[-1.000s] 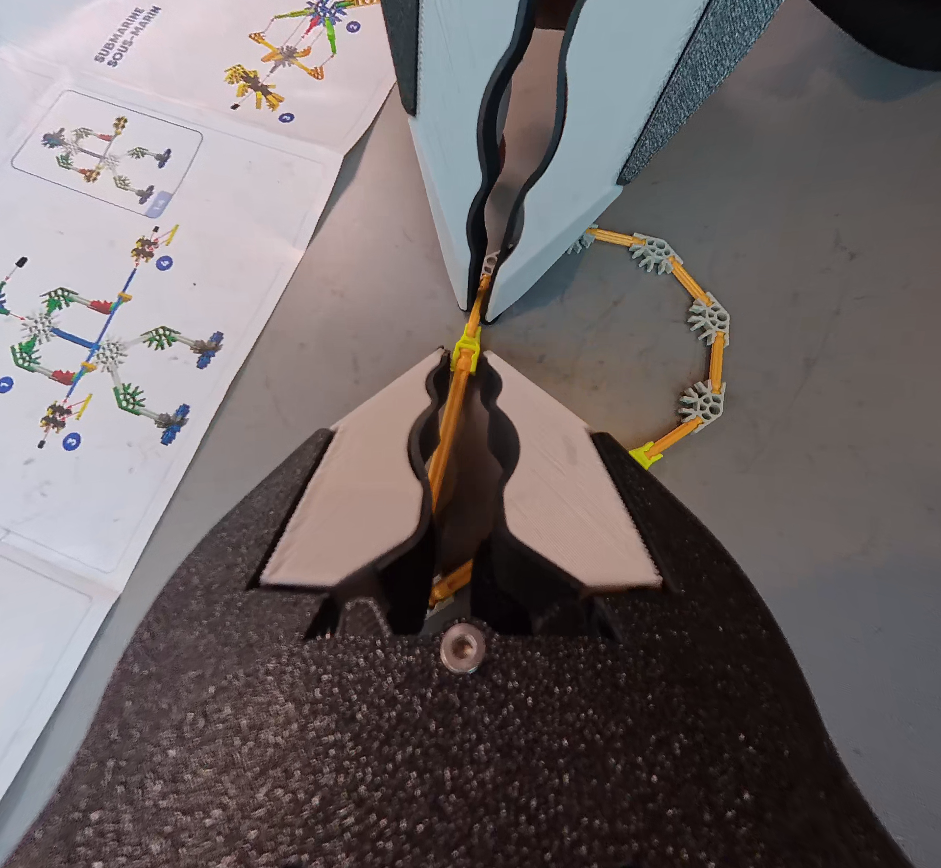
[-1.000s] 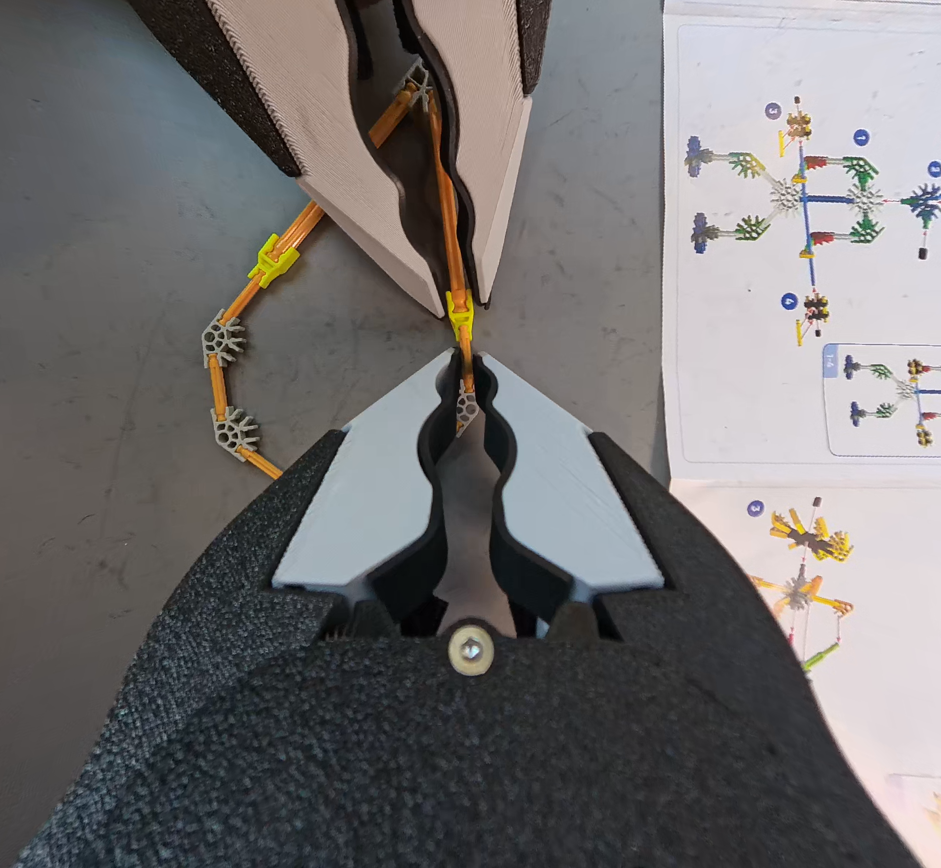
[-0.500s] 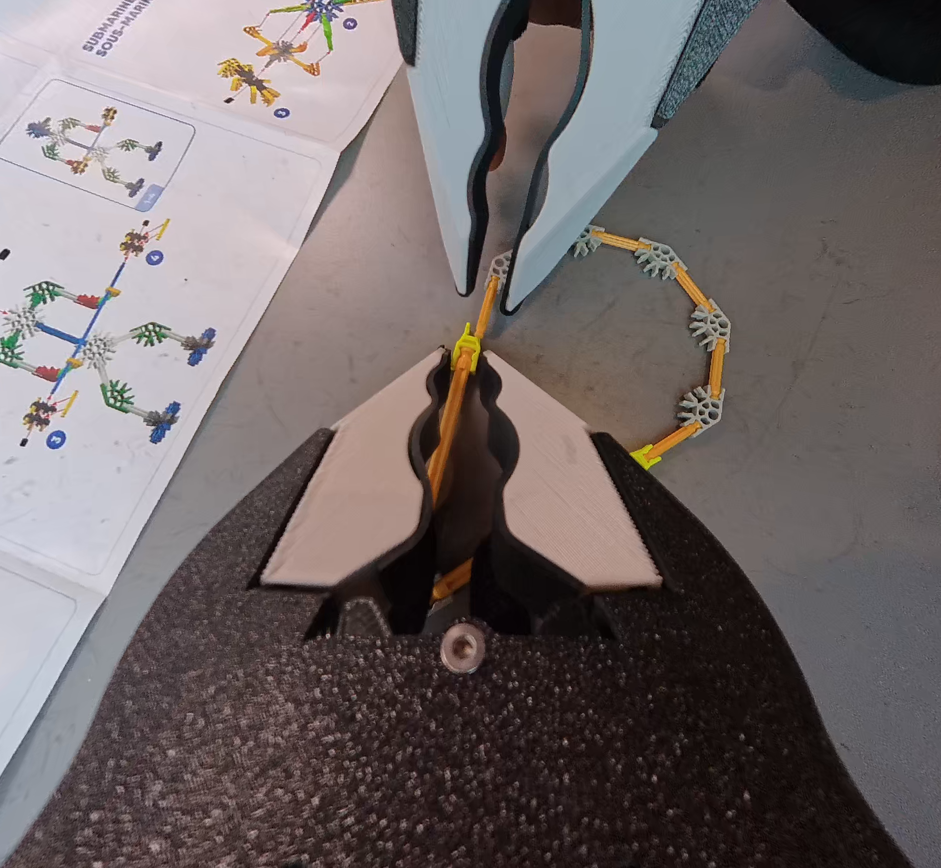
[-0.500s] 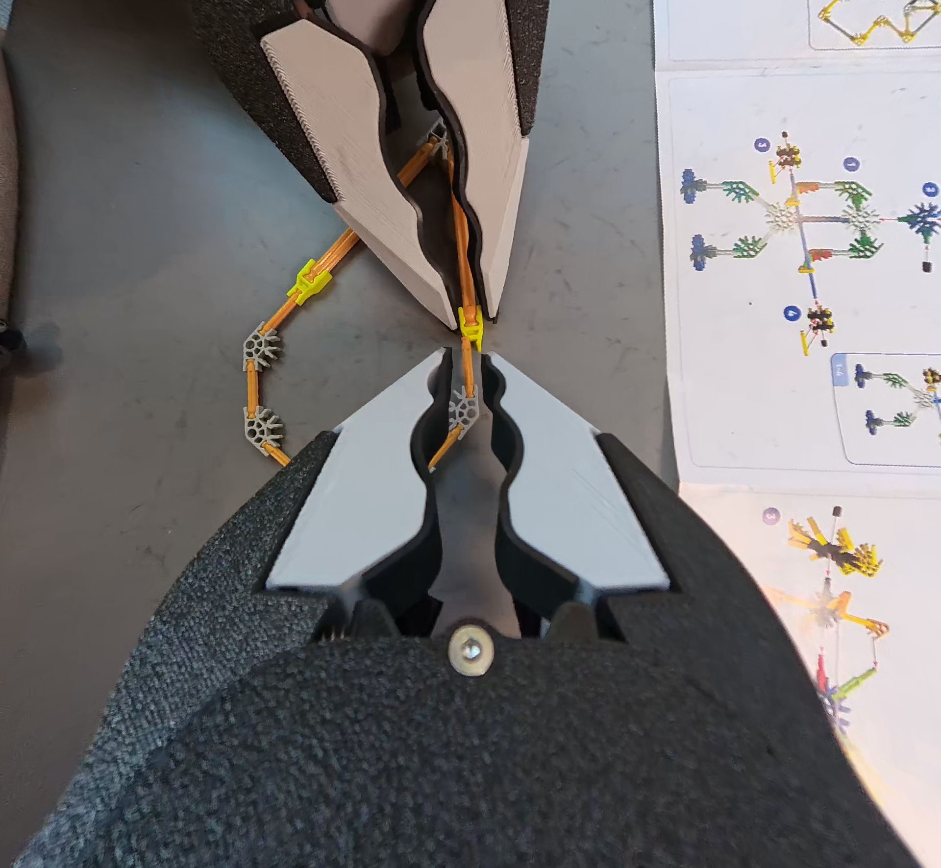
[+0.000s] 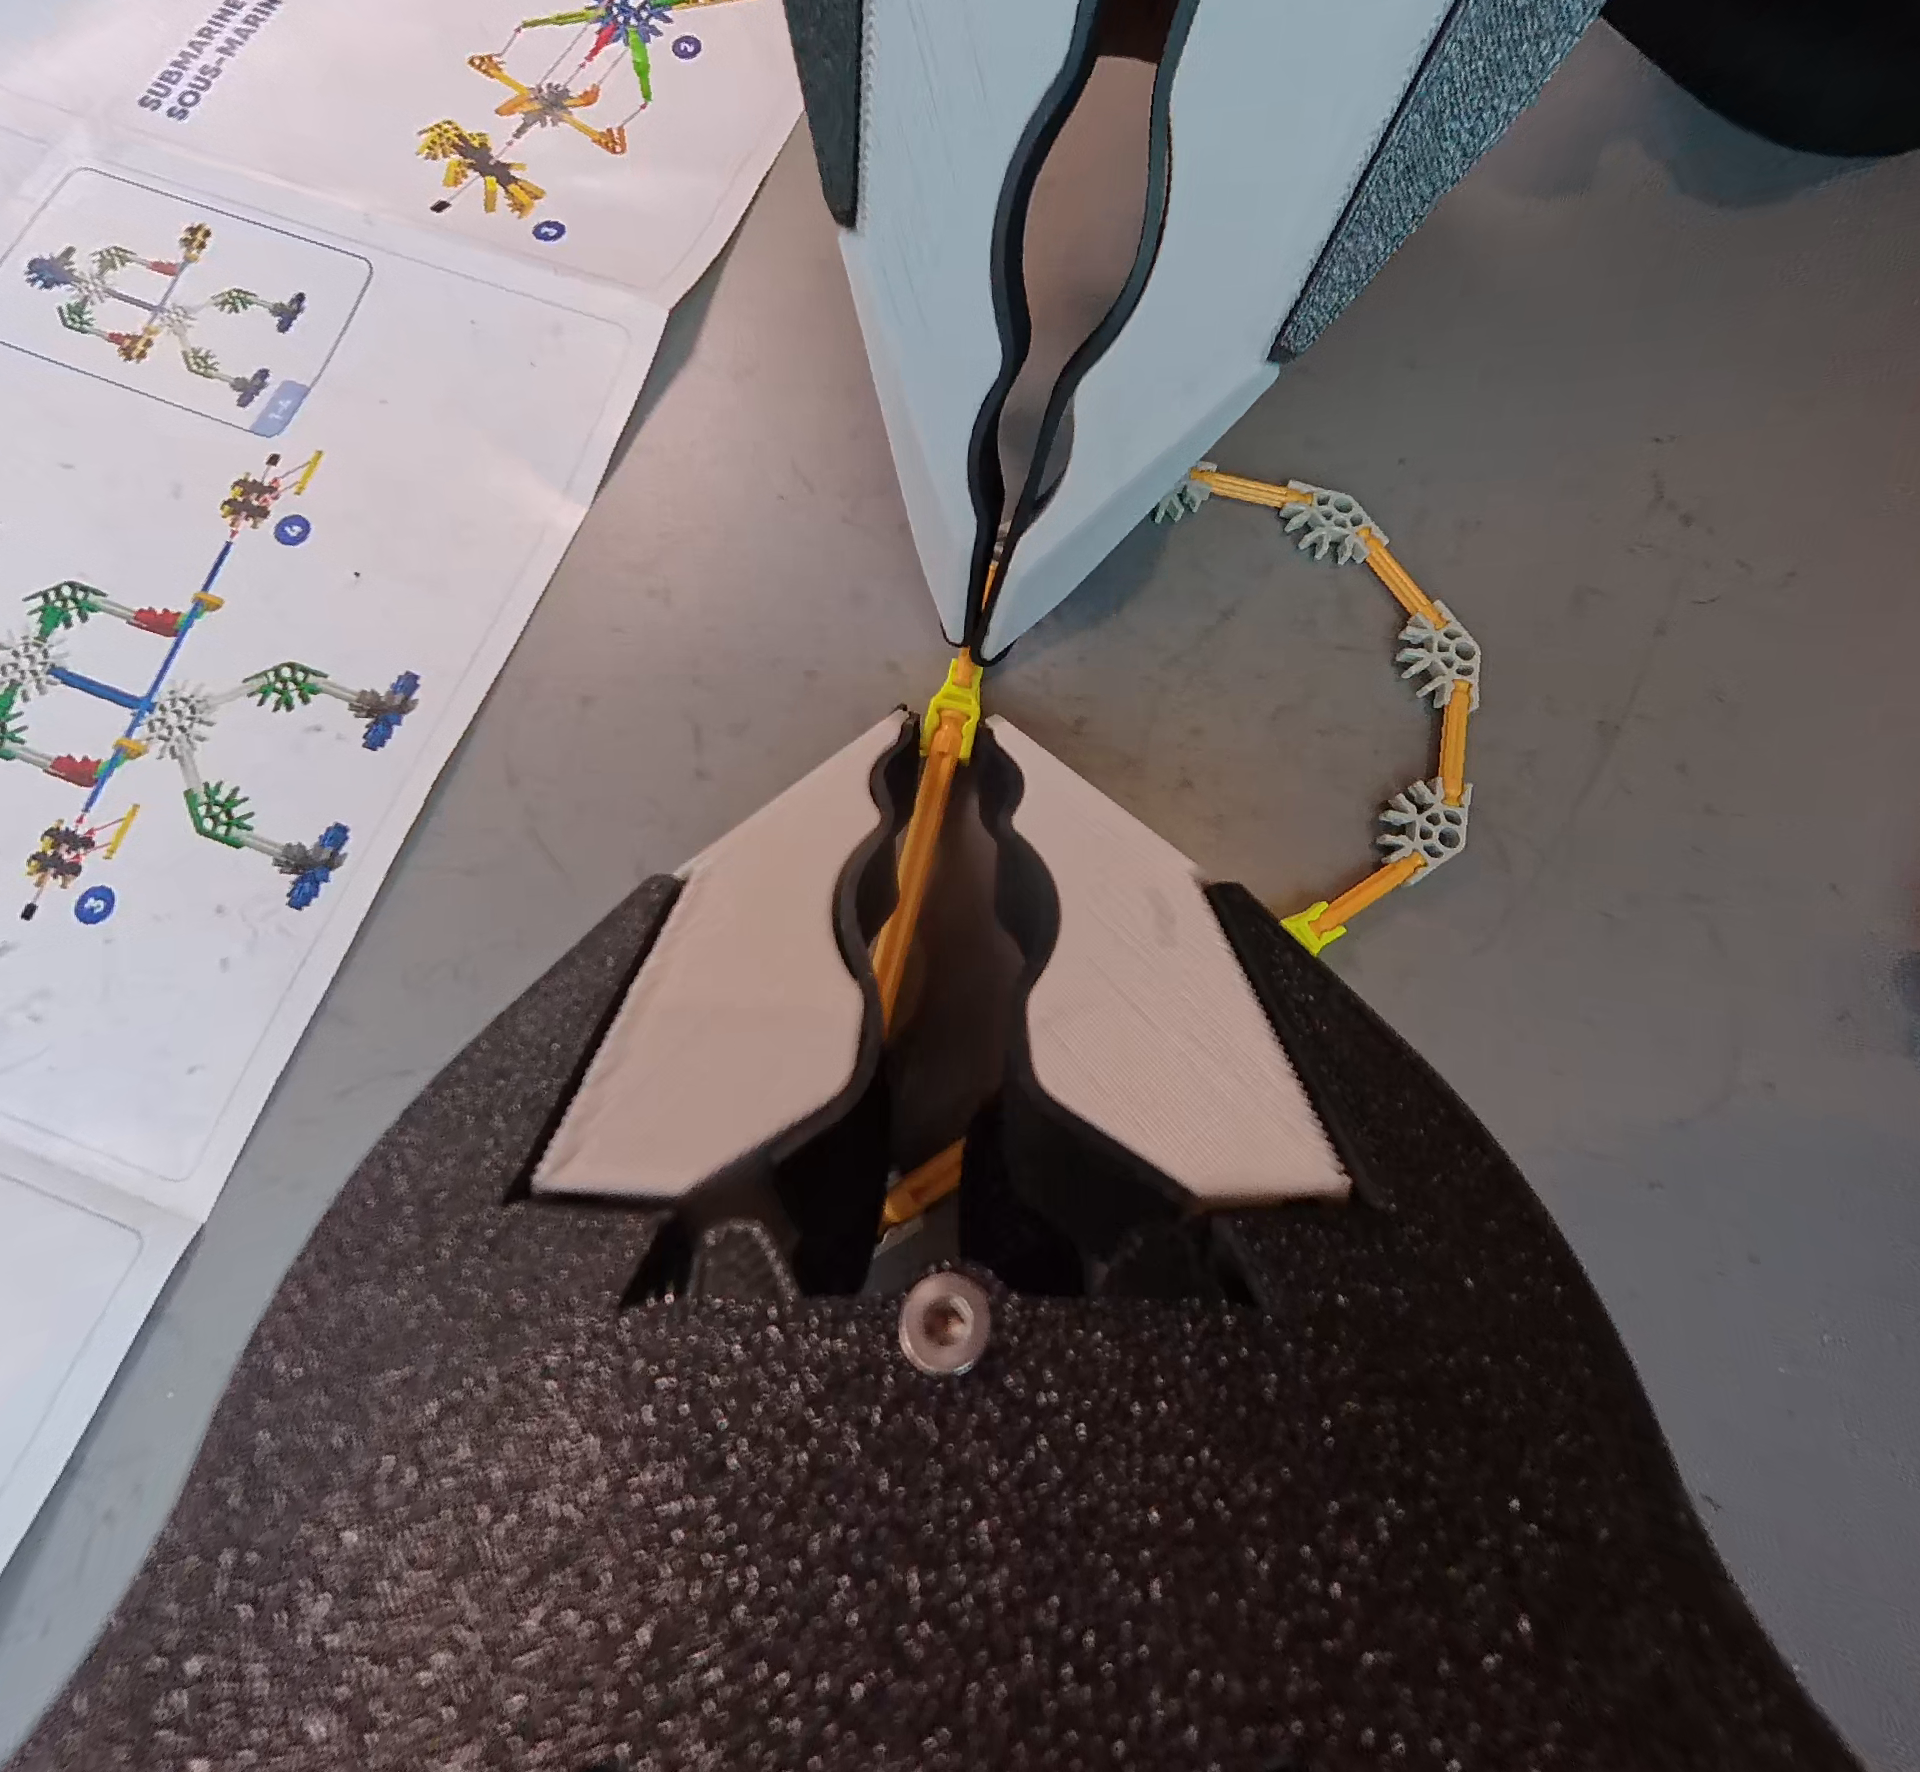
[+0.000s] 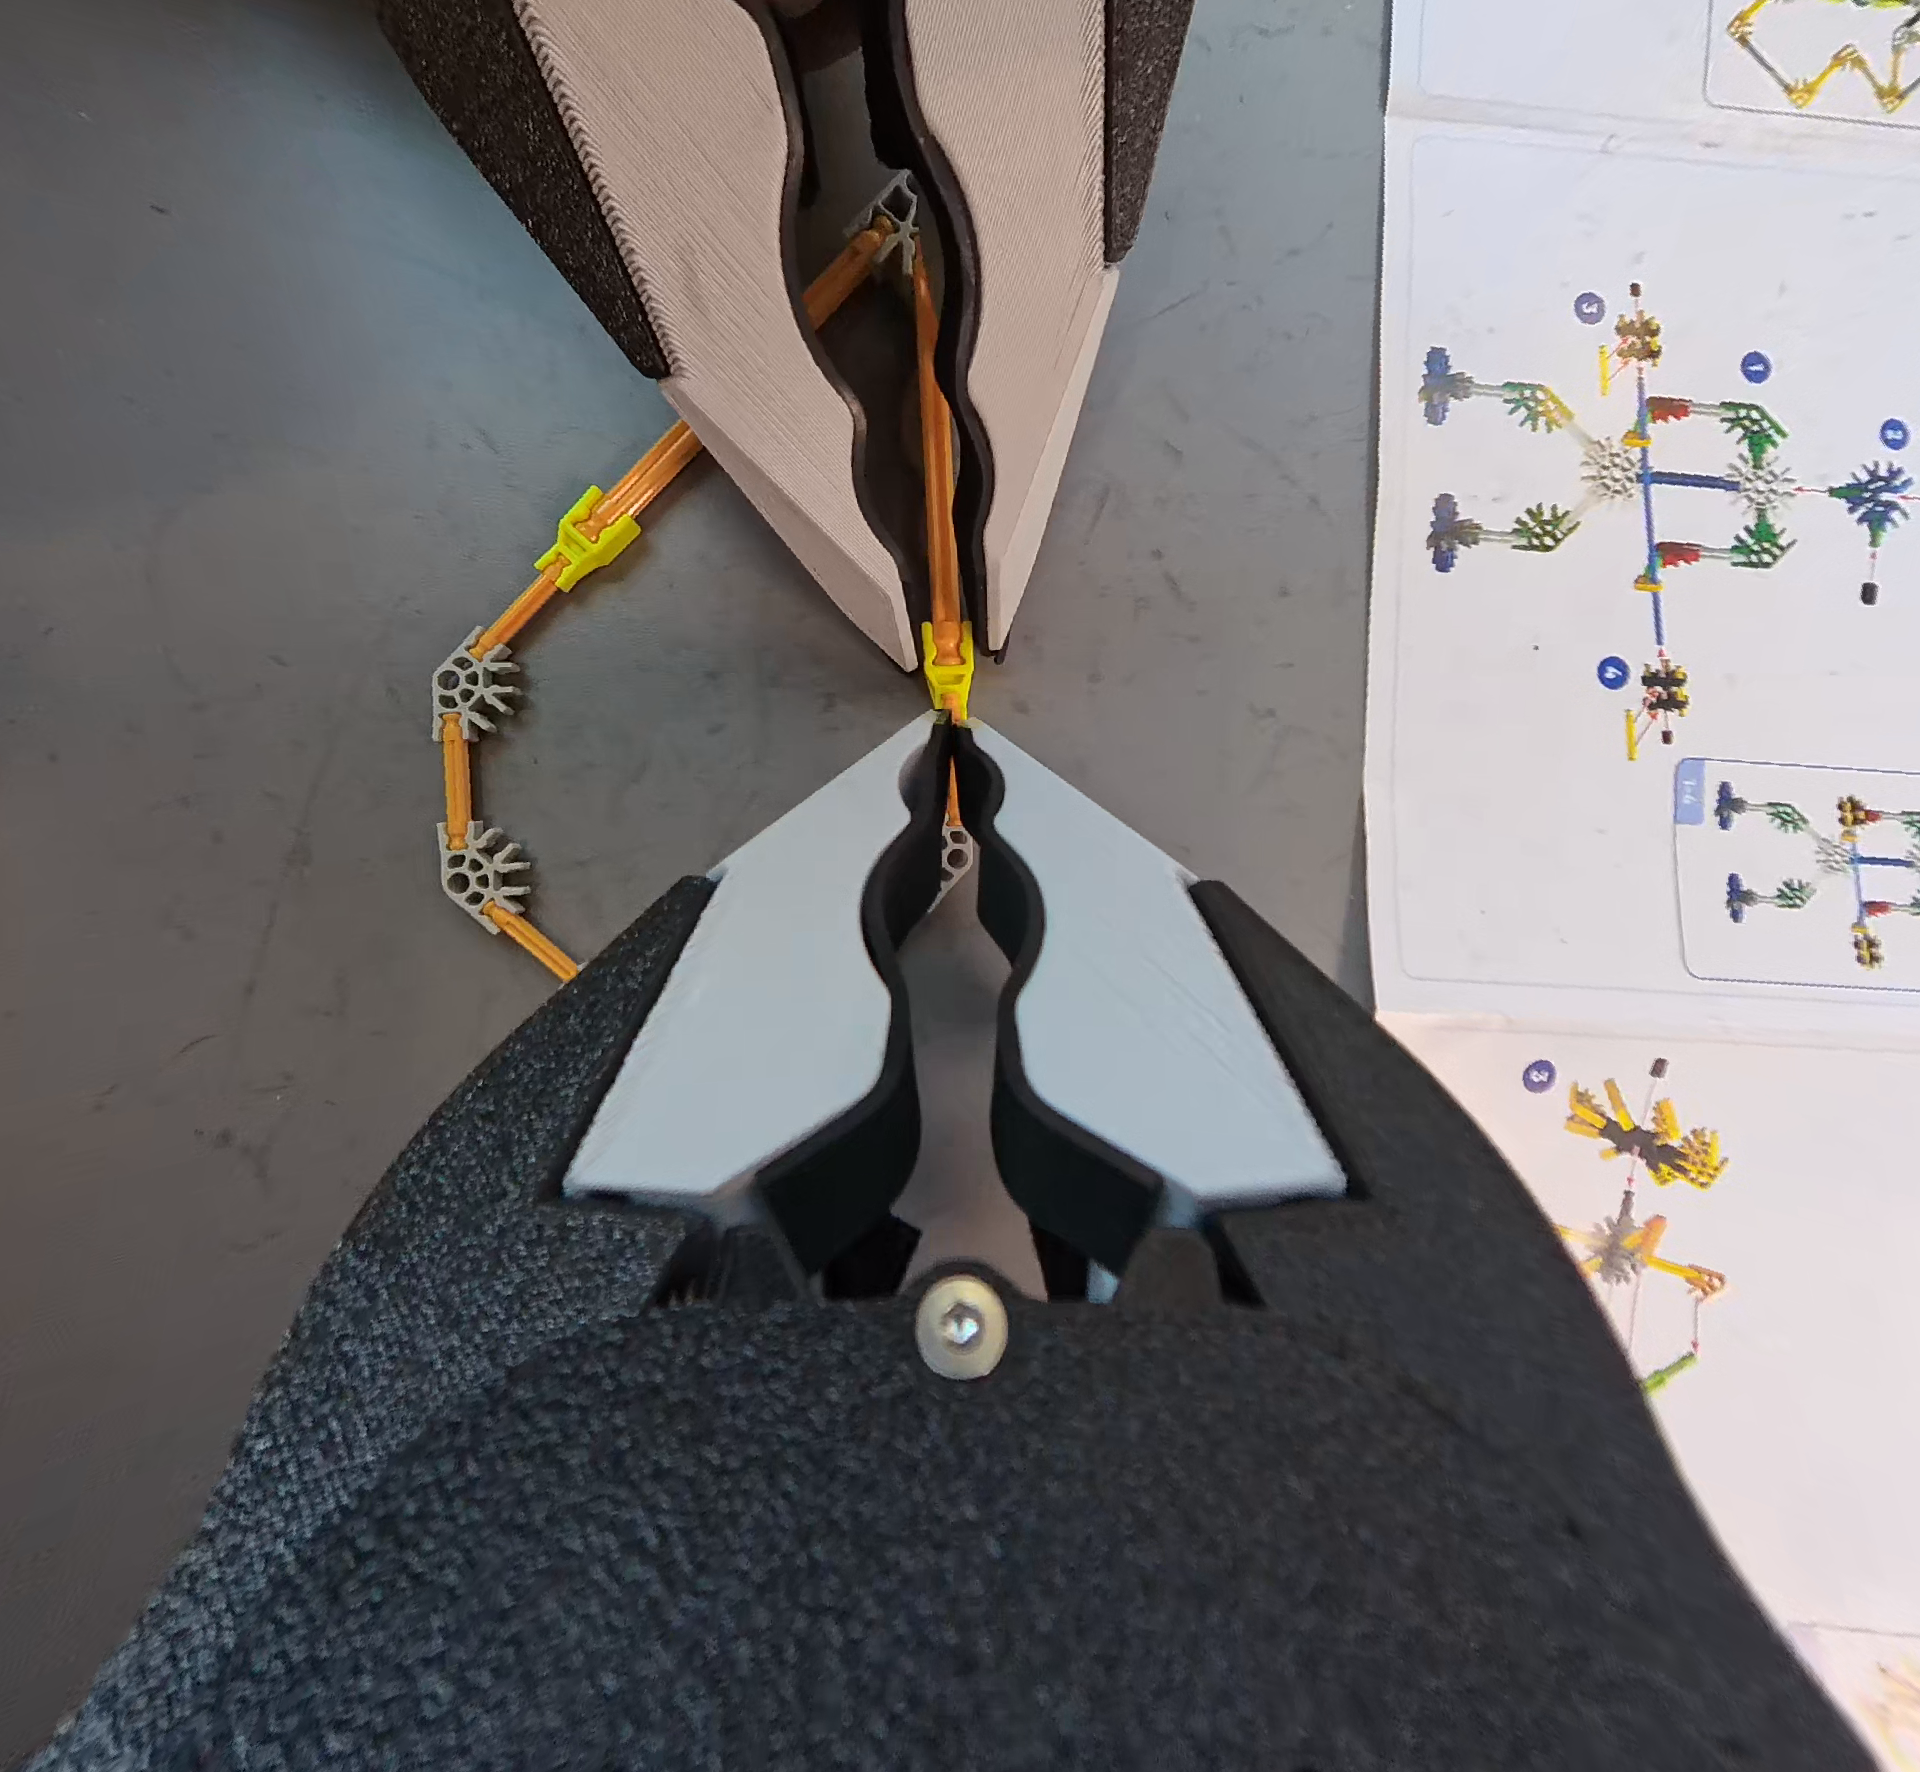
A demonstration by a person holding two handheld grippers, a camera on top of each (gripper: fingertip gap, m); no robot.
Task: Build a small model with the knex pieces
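Grey desk (image 5: 1558, 372) is carrying a folded instruction sheet (image 5: 312, 475) | left tongs (image 5: 940, 735) are pinching an orange rod (image 5: 914, 849) behind the yellow clip (image 5: 951, 706) | right tongs (image 6: 951, 730) are closing on the short rod across that clip, tip to tip | chain of rods and grey connectors (image 6: 473, 683) is looping out beside both.

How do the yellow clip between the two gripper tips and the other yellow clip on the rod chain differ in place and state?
The yellow clip between the tips sits at the fingertips of the left gripper, close before the right gripper. The other yellow clip lies free on the grey table, beside the left gripper, touched by neither. Both are the same kind and join orange rods of one rod chain.
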